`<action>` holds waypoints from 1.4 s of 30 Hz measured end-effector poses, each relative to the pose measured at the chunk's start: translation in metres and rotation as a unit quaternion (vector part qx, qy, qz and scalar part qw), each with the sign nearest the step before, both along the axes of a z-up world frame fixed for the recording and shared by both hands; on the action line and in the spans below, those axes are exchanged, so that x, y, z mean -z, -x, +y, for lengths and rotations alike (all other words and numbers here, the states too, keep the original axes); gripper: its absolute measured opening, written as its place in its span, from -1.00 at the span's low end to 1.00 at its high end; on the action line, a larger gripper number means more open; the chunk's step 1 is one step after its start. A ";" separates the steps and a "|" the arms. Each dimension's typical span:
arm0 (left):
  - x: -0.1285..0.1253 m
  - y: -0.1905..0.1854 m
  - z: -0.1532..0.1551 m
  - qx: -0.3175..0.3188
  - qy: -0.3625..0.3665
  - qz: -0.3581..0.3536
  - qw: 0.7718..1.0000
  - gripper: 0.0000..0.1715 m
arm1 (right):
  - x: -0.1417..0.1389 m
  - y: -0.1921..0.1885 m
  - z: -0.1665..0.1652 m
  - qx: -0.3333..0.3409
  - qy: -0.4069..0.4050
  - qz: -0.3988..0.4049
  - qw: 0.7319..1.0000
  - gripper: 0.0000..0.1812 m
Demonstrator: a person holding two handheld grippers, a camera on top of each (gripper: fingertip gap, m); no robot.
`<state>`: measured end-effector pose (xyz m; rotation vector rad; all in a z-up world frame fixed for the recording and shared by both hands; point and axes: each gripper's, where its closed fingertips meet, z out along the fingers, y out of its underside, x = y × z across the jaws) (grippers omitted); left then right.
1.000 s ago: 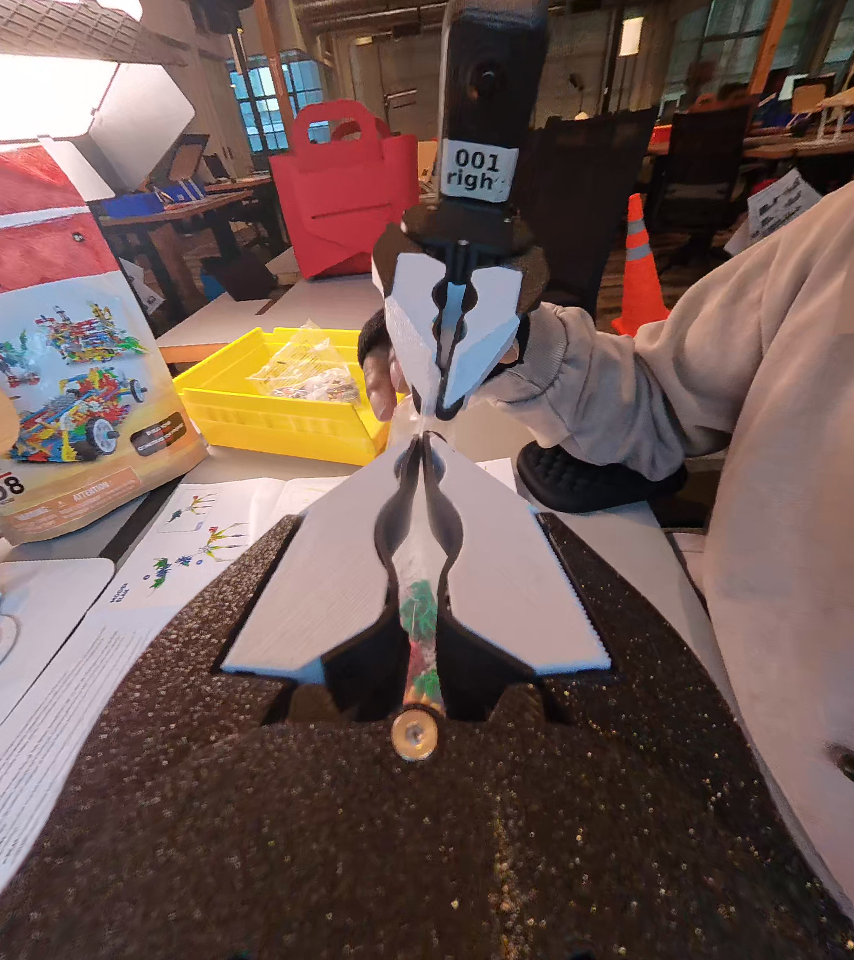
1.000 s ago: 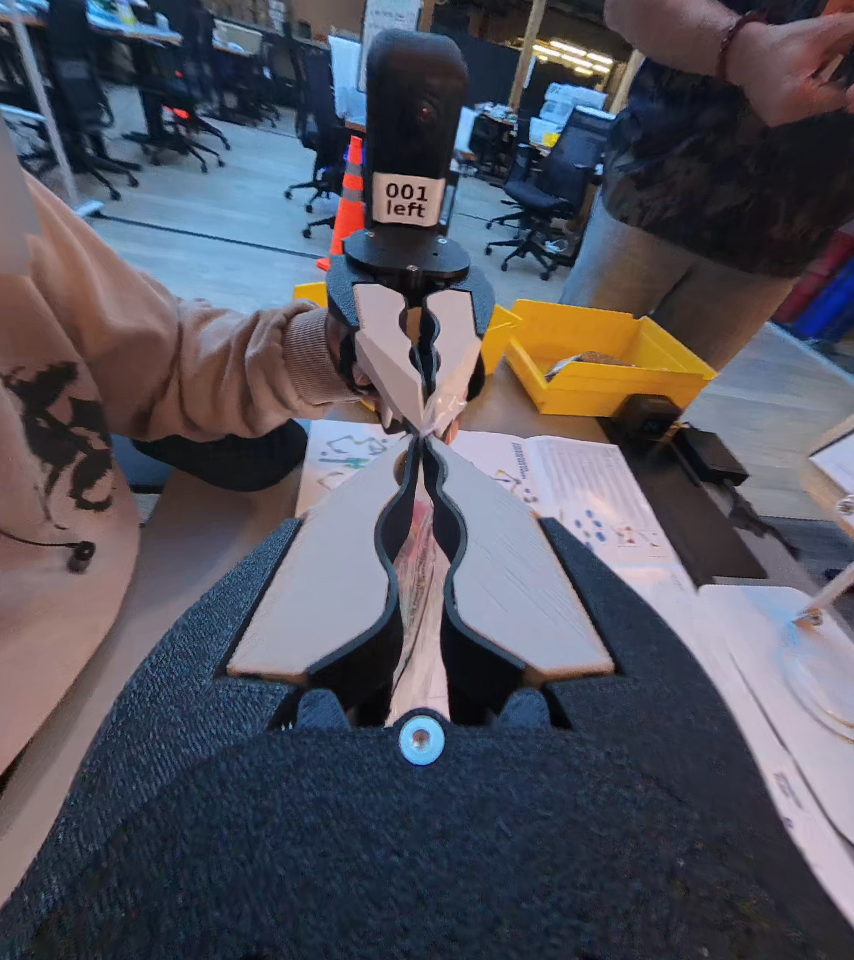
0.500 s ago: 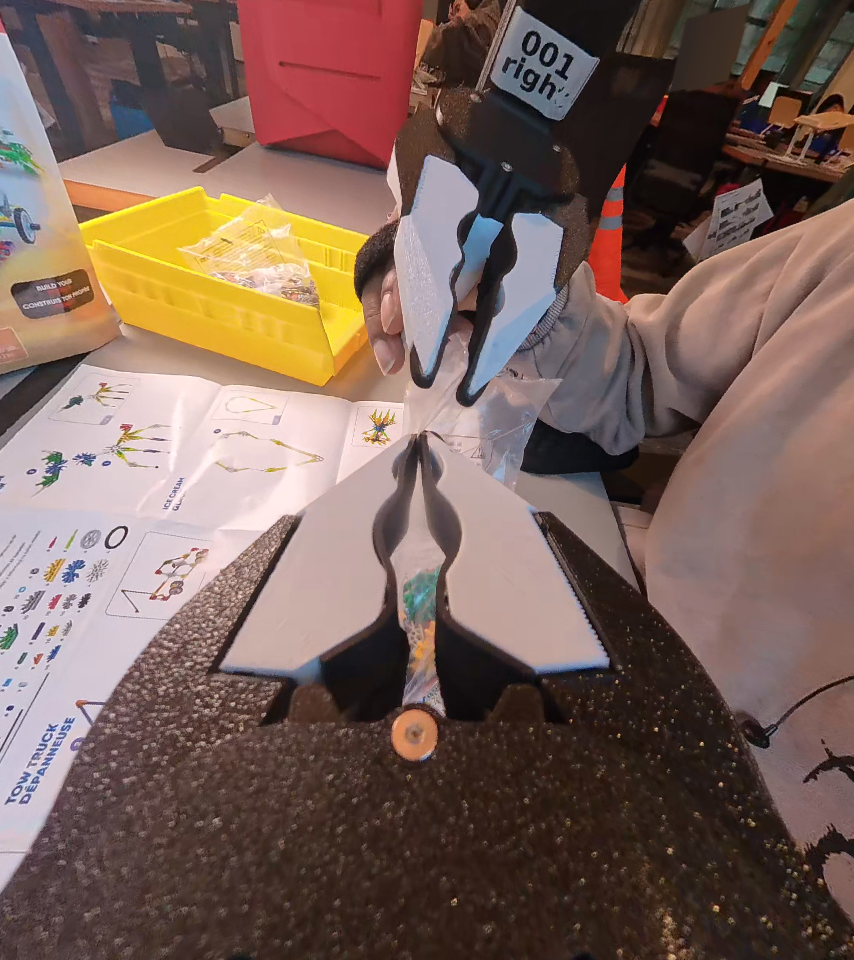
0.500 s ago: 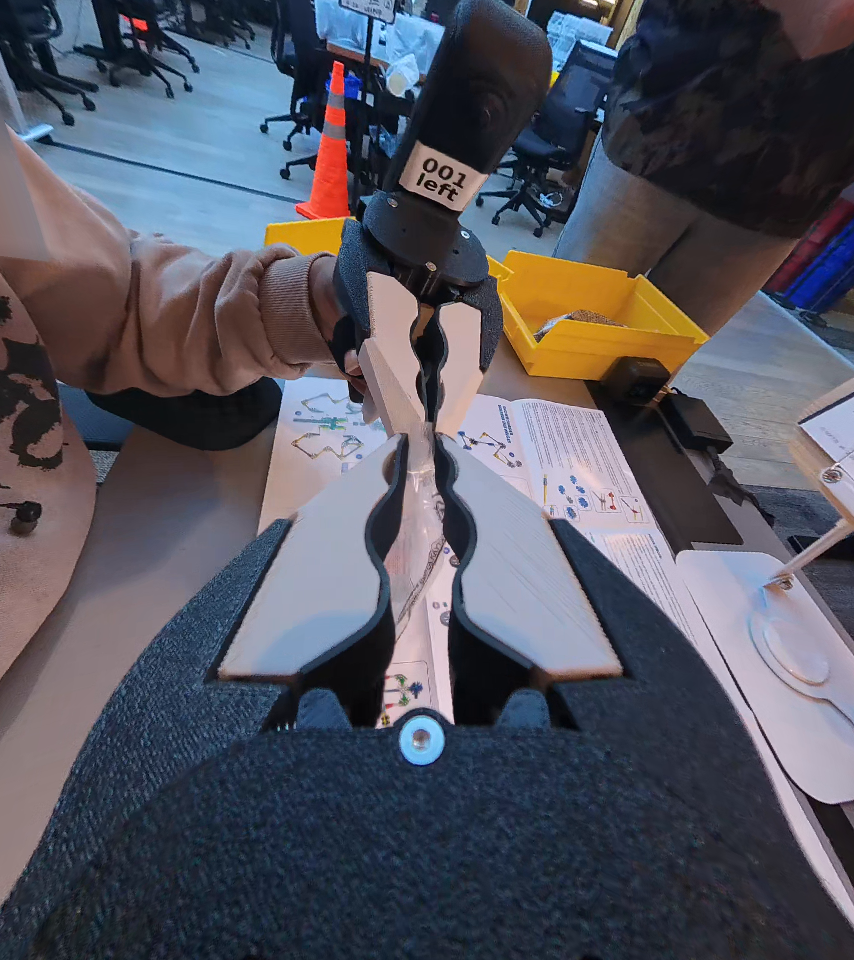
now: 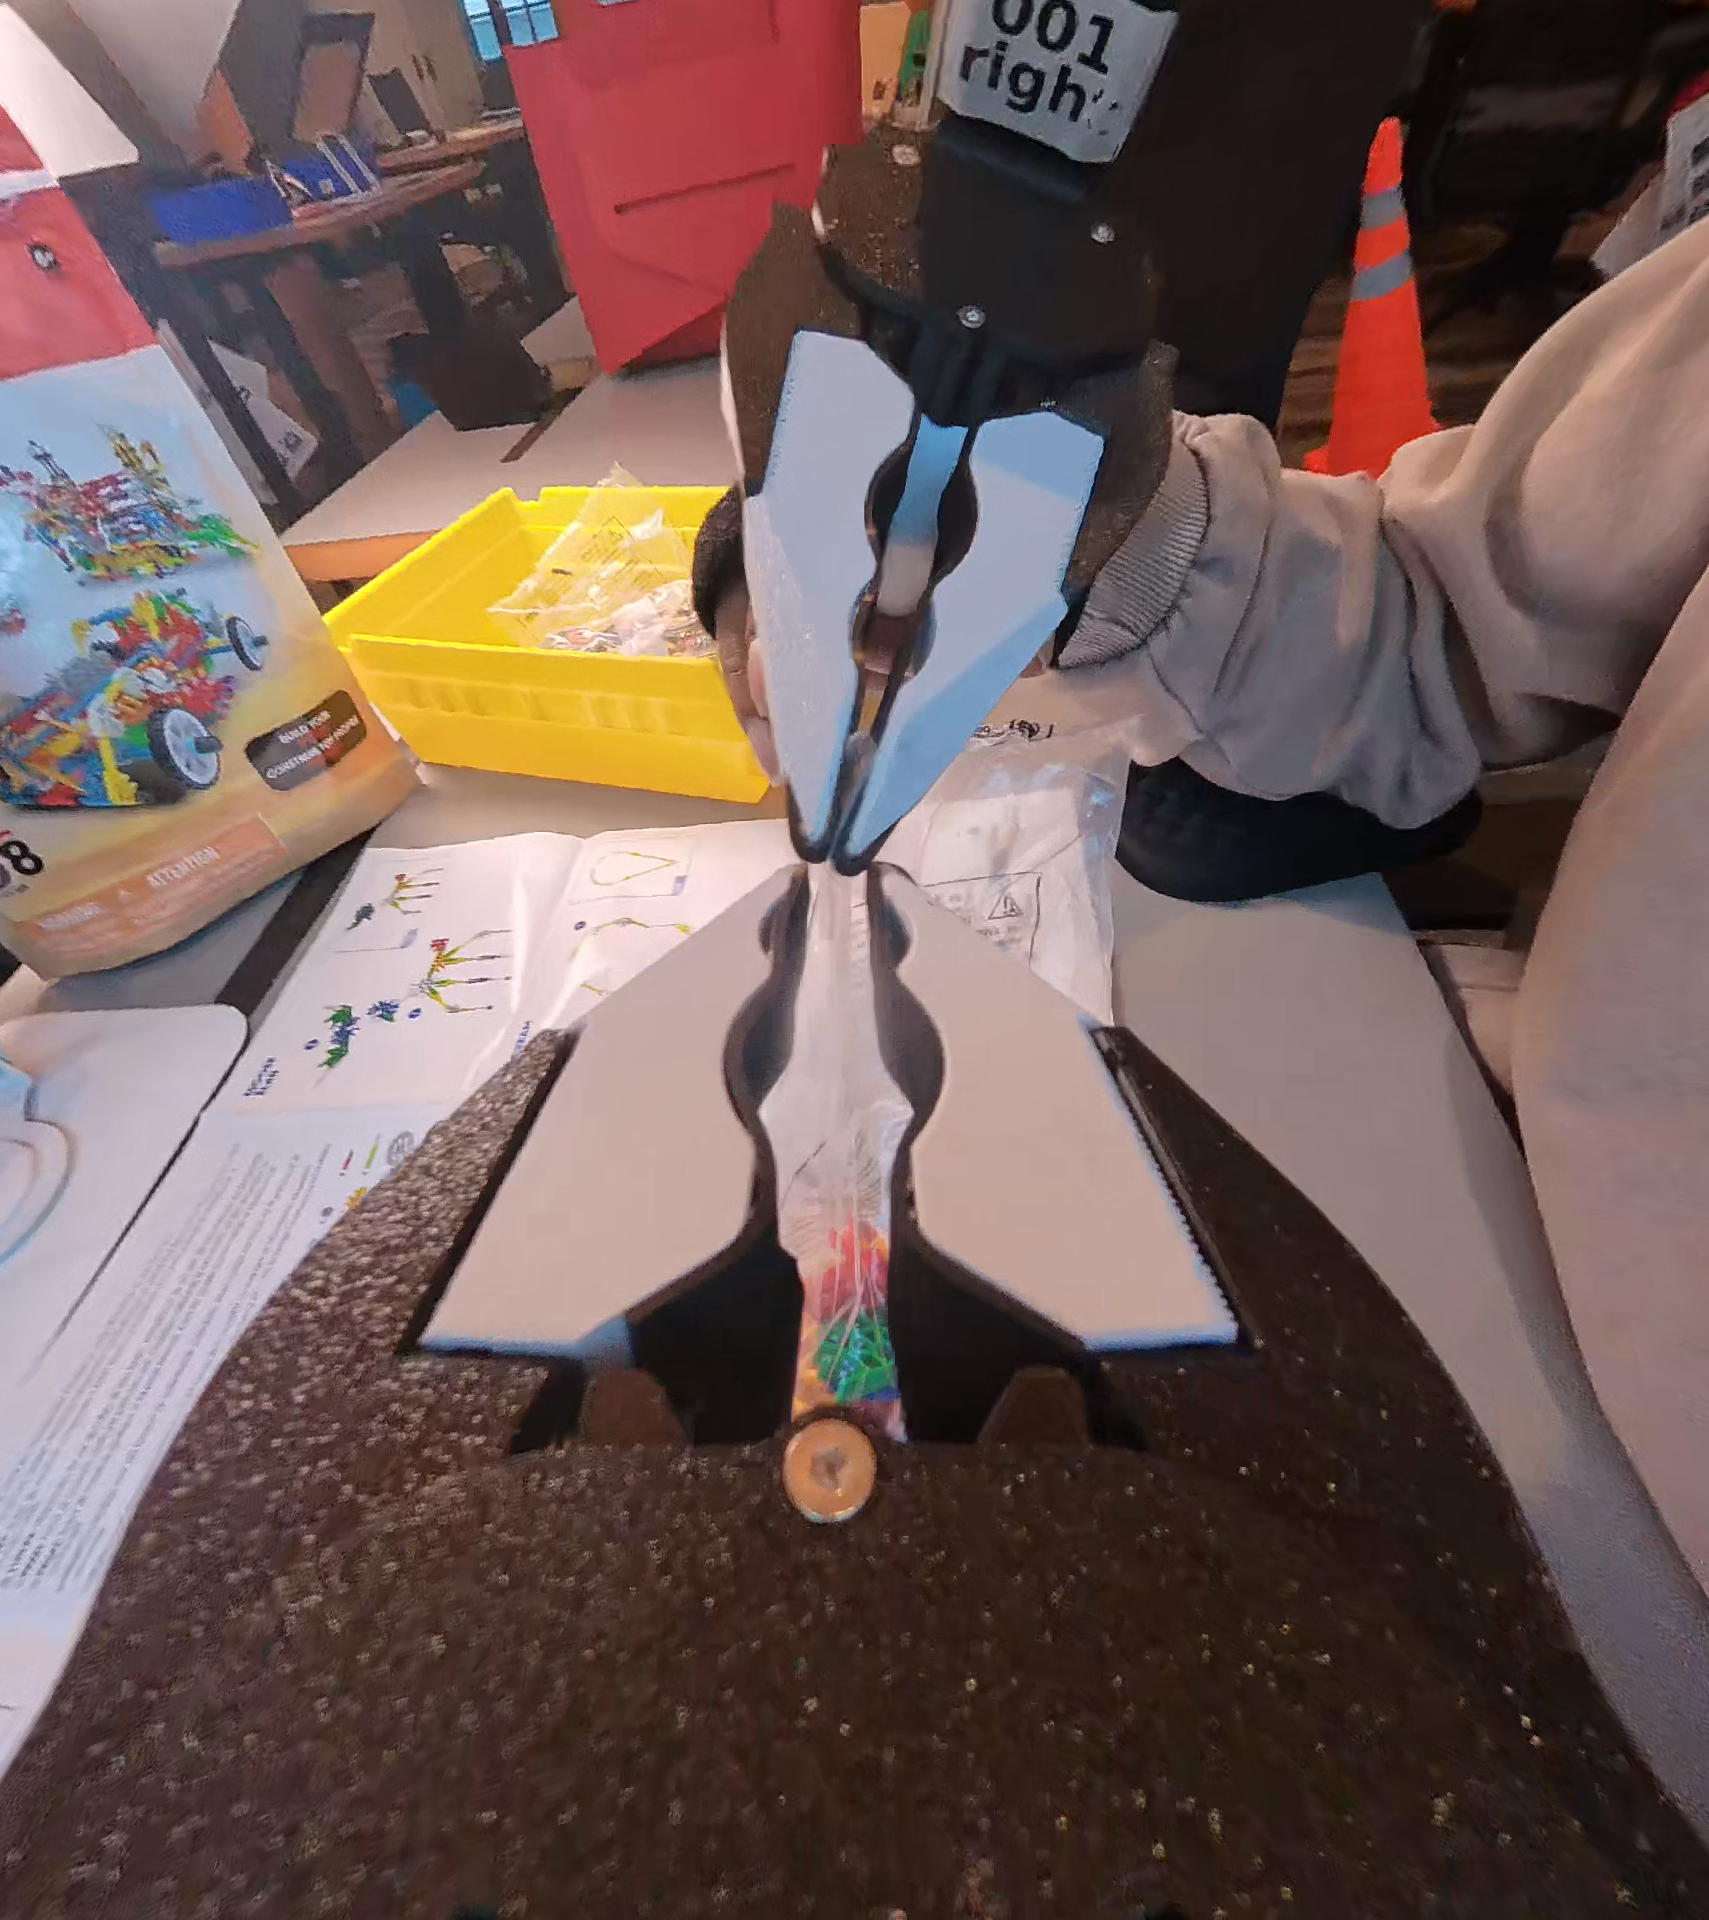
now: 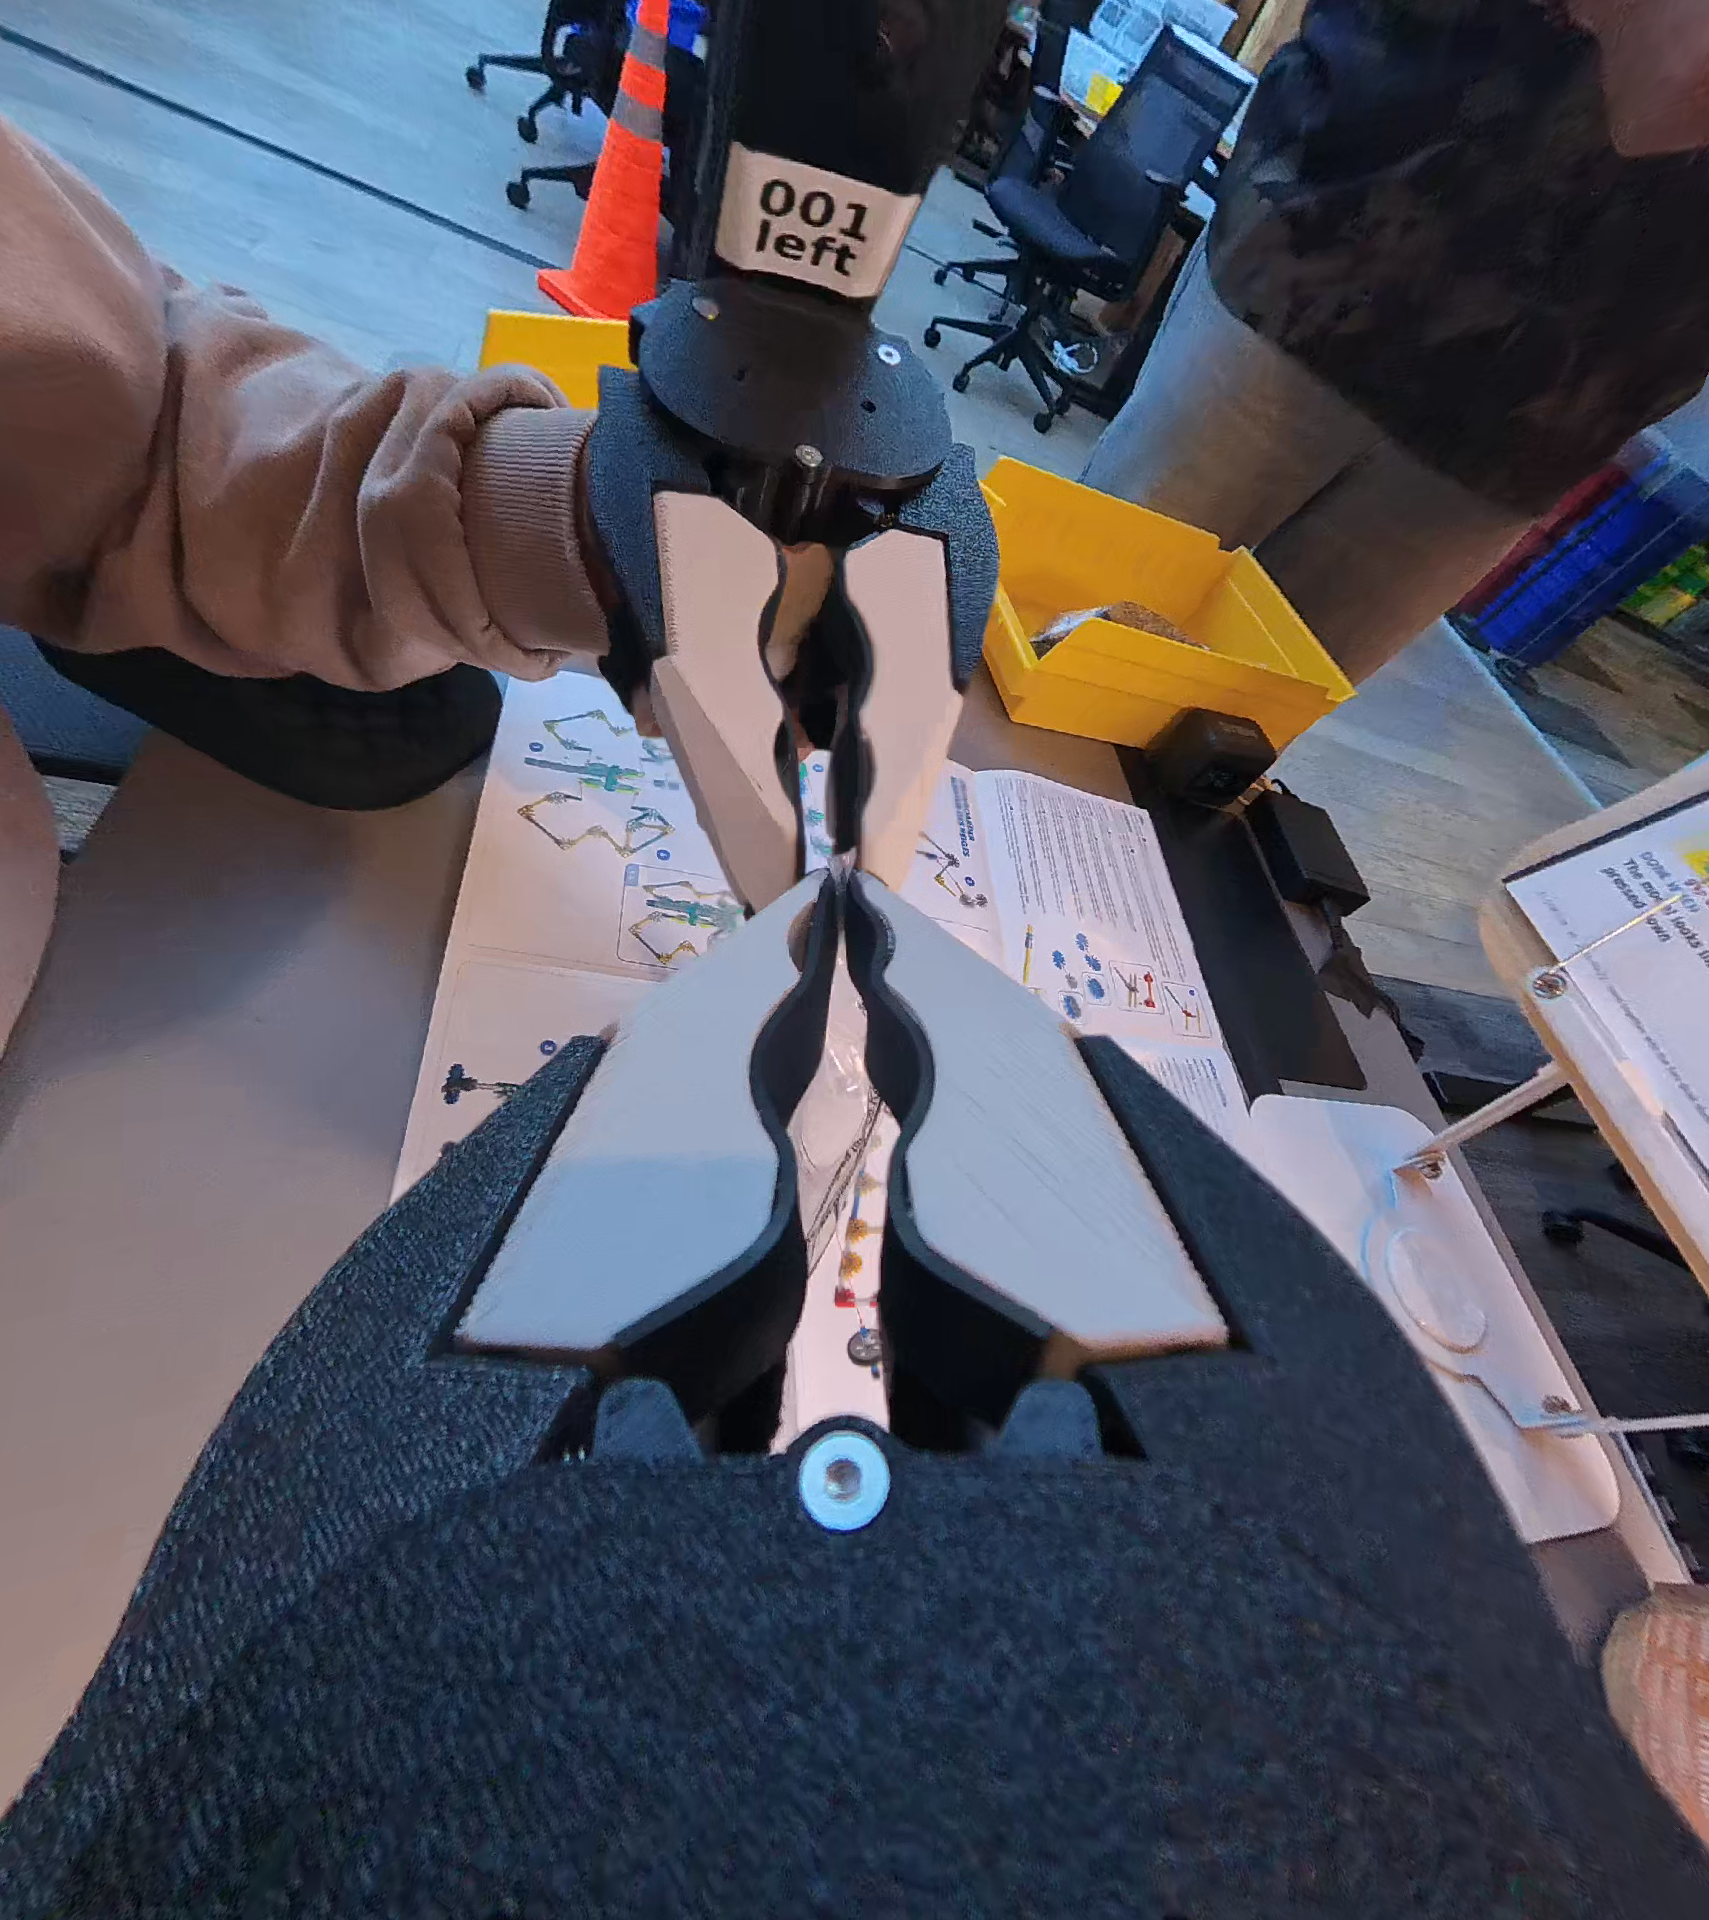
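clear plastic: a see-through bag [image 5: 834,1174] of coloured toy pieces is pinched in both tools at once, tips almost meeting.
left gripper [image 5: 837,883]: jaws closed on the bag, pieces hanging low between them; likely held taut so the film stays stretched.
right gripper [image 6: 837,883]: clamped on the same bag, meeting its partner from 12 o'clock.
count: two grippers, one held bag, two yellow bins.
bin at 10 o'clock [image 5: 538,686]: more bagged pieces inside, left wrist view.
bin at 2 o'clock [image 6: 1156,613]: right wrist view.
under it all: open instruction sheet [image 5: 434,956] on the table [image 5: 1276,1039].
toy box [image 5: 102,644]: standing at 9 o'clock.
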<state>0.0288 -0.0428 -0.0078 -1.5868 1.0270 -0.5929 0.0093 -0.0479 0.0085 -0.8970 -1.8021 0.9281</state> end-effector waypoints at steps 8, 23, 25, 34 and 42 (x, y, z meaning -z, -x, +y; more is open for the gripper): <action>-0.014 0.010 0.012 -0.080 -0.079 0.045 0.993 -1.00 | -0.013 0.008 0.019 0.082 0.005 0.030 0.996 -1.00; -0.017 -0.034 -0.014 -0.030 -0.113 0.086 0.989 -1.00 | -0.010 0.004 0.102 0.207 0.056 0.085 0.973 -1.00; -0.019 -0.023 -0.009 -0.041 -0.099 0.067 0.992 -1.00 | -0.021 -0.006 0.110 0.217 0.062 0.101 0.969 -1.00; -0.027 0.001 -0.001 -0.046 -0.051 0.002 0.998 -1.00 | -0.057 -0.052 0.149 0.251 0.092 0.162 0.950 -1.00; -0.022 0.013 0.009 -0.059 -0.030 -0.015 0.998 -1.00 | -0.061 -0.046 0.087 0.083 0.143 0.135 0.977 -0.91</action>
